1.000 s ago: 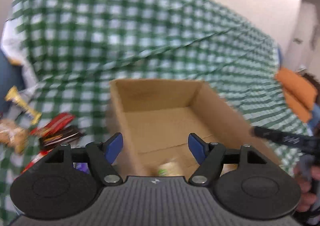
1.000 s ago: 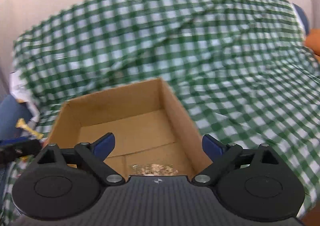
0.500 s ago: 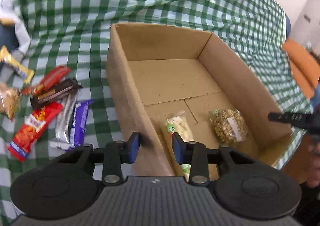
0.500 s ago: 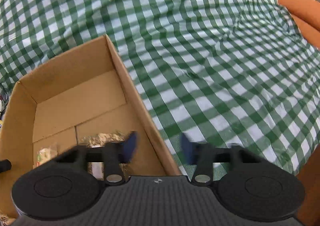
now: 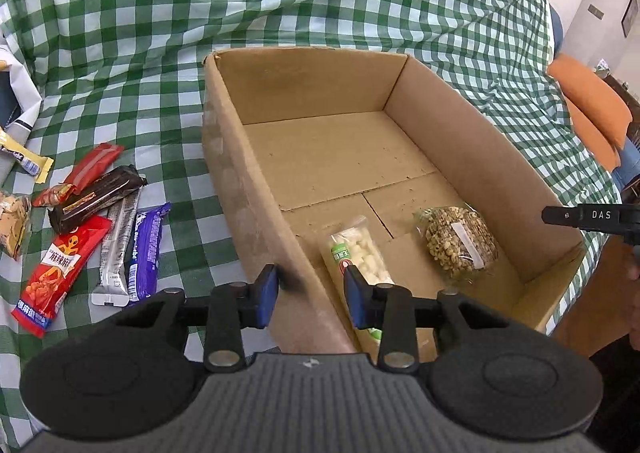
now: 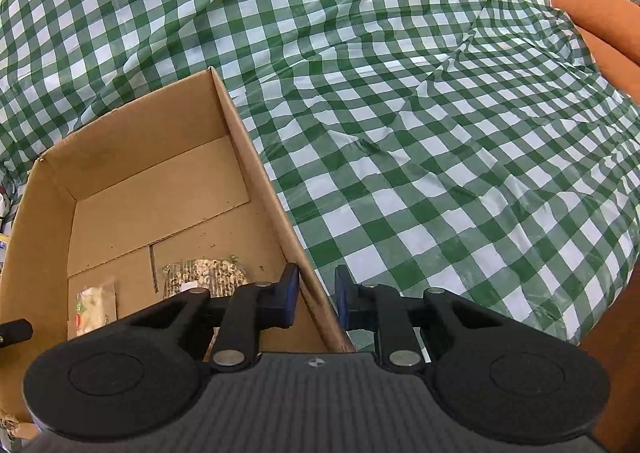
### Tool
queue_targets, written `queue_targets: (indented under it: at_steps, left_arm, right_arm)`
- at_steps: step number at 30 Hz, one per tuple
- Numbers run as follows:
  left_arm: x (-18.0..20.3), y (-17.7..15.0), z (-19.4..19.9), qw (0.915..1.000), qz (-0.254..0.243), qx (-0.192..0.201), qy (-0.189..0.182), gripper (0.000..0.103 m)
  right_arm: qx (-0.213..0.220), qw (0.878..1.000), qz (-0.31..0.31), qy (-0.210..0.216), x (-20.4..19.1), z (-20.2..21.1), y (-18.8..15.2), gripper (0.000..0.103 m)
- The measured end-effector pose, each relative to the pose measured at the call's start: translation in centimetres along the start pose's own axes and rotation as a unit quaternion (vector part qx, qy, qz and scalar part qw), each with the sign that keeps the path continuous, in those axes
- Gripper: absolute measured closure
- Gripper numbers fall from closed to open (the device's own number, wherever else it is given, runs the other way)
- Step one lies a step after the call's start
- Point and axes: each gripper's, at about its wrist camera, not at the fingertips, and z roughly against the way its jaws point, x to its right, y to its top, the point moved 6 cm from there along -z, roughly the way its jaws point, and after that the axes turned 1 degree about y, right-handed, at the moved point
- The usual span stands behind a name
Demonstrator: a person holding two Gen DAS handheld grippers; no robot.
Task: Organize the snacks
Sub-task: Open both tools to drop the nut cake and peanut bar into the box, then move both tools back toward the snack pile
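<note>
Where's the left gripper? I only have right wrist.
Observer: The left gripper straddles the left wall of the cardboard box, one finger outside, one inside, closed on it.
Operator: Any snacks outside the box? I can't see that side.
Observer: Yes, a cluster lies on the checked cloth left of the box, including a red packet, a dark brown bar, a silver bar and a purple bar.
Operator: Which is closest to the box?
Observer: The purple bar. It lies alongside the silver one and apart from the box wall.
</note>
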Motion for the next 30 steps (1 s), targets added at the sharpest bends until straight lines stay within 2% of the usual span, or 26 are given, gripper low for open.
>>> queue_targets:
  at_steps: [3,5,10,12,14,19,22,24,25,26,27,28,30]
  left_arm:
    - [0.0,0.1,0.2,1.0000,-0.001,0.006,0.005,0.063]
    - [-0.3,0.3,0.5,0.9998,-0.002,0.017,0.012,0.063]
    - [-1.5,0.5,1.8,0.9987,0.004,0.049,0.016,0.062]
    - [-1.6,0.6,2.8,0.9968,-0.013,0.075,0.025,0.064]
    - [-1.4,0.8,4.0,0.9926,-0.046,0.103,0.045,0.075]
    - [-3.9,2.0,6.4,0.9848,-0.103,0.125,0.062,0.077]
    - [-7.1,2.5,6.3,0.9800,-0.122,0.122,0.099,0.077]
    - [-10.0,2.0,5.4,0.9808,-0.107,0.107,0.123,0.077]
    - [-11.4,1.3,4.9,0.9826,-0.090,0.096,0.131,0.077]
    - [-12.7,0.4,4.1,0.9857,-0.072,0.064,0.138,0.078]
    - [-13.8,-0.2,3.4,0.9845,-0.067,0.031,0.159,0.079]
    - [-14.5,-0.6,3.1,0.9812,-0.064,0.018,0.181,0.079]
    - [-15.6,-0.7,2.8,0.9800,-0.051,0.007,0.192,0.079]
  right_arm:
    - [0.009,1.000,0.006,-0.003,-0.4,0.4,0.0,0.078]
    - [0.030,0.999,0.009,0.005,-0.8,1.1,0.3,0.066]
    - [0.076,0.996,0.018,0.032,-2.6,2.6,0.9,0.063]
    - [0.085,0.995,0.028,0.041,-3.7,2.9,1.1,0.063]
    - [0.096,0.994,0.036,0.050,-5.0,3.1,1.2,0.063]
    - [0.124,0.988,0.037,0.086,-8.1,3.4,1.4,0.063]
    - [0.141,0.983,0.044,0.106,-10.1,3.6,1.5,0.063]
    - [0.151,0.980,0.053,0.117,-11.5,3.8,1.4,0.063]
    - [0.154,0.978,0.059,0.124,-12.2,3.8,1.5,0.063]
    - [0.156,0.977,0.063,0.131,-12.9,3.8,1.4,0.063]
    - [0.157,0.975,0.069,0.139,-13.6,3.8,1.4,0.063]
    - [0.157,0.974,0.074,0.147,-14.3,3.8,1.3,0.063]
    - [0.161,0.970,0.081,0.165,-15.7,4.0,1.3,0.063]
